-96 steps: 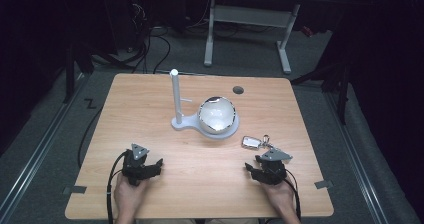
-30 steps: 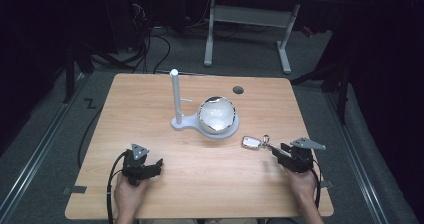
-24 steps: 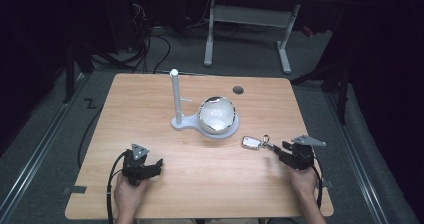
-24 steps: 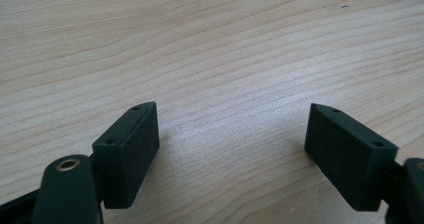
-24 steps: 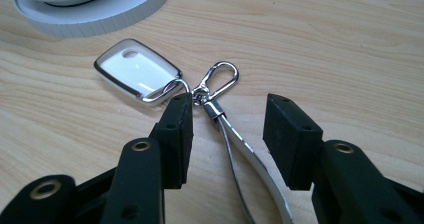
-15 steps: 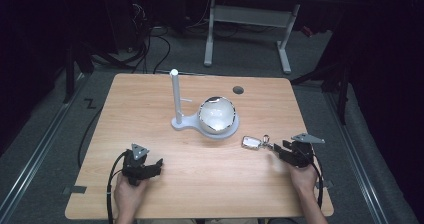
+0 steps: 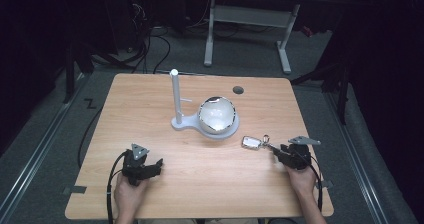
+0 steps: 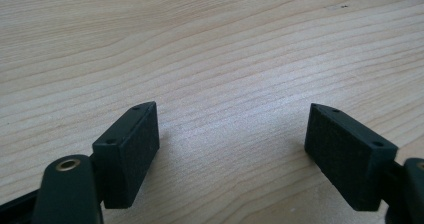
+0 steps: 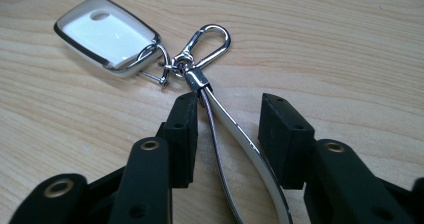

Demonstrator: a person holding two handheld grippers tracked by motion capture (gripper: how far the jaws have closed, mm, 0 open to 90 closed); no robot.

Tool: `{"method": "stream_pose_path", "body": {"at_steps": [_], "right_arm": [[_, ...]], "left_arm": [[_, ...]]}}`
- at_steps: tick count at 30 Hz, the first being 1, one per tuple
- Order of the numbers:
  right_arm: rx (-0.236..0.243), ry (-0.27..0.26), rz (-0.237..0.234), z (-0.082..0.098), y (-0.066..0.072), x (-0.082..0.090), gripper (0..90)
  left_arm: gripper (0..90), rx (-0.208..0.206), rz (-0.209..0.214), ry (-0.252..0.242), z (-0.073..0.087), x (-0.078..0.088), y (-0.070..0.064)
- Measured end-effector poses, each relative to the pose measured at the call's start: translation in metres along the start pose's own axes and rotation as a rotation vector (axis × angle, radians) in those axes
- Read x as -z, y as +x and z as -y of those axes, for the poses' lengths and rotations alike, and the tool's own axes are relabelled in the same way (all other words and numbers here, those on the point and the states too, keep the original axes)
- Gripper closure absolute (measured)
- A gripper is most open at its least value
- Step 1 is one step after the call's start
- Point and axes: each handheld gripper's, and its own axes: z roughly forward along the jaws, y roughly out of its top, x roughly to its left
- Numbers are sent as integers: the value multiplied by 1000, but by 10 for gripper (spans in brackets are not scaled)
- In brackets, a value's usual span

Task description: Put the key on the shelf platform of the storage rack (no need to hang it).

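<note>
1. Where the high view looks down on the pale wooden table (image 7: pixel 200 184), I see my left gripper (image 7: pixel 156 165) resting near the front left edge, well apart from everything else, and my right gripper (image 7: pixel 274 151) near the front right, pointing left at the white car-key fob with chrome trim (image 7: pixel 251 142). The fob lies just in front of the white stand with an upright post and a shiny round bowl (image 7: pixel 207 116).
2. Along the left gripper view, my left gripper (image 8: pixel 232 134) has its jaws spread wide over bare wood, gripping nothing.
3. Through the right gripper view, my right gripper (image 9: pixel 227 119) has its jaws partly open and they have just been closing. Between them runs the white leather strap loop (image 9: pixel 235 139) of the fob (image 9: pixel 105 36), lying close to one pad; I cannot tell whether it touches, and the other pad stands clear. A chrome snap clip (image 9: pixel 202 44) joins strap and fob, flat on the table.
</note>
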Motion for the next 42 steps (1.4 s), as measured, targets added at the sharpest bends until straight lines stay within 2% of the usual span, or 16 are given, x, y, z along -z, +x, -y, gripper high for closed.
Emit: {"method": "stream_pose_path", "body": {"at_steps": [5, 8, 18, 27, 36, 42], "right_arm": [[8, 3, 1, 1, 0, 0, 655], [32, 5, -2, 2, 2, 0, 714], [63, 14, 6, 2, 6, 1, 782], [76, 14, 35, 1, 8, 1, 862], [49, 6, 16, 0, 6, 2, 870], [25, -38, -9, -2, 3, 14, 871]], "left_arm": [[221, 0, 0, 0, 0, 0, 0], [221, 0, 0, 0, 0, 0, 0], [220, 0, 0, 0, 0, 0, 0], [220, 0, 0, 0, 0, 0, 0], [220, 0, 0, 0, 0, 0, 0], [220, 0, 0, 0, 0, 0, 0]]}}
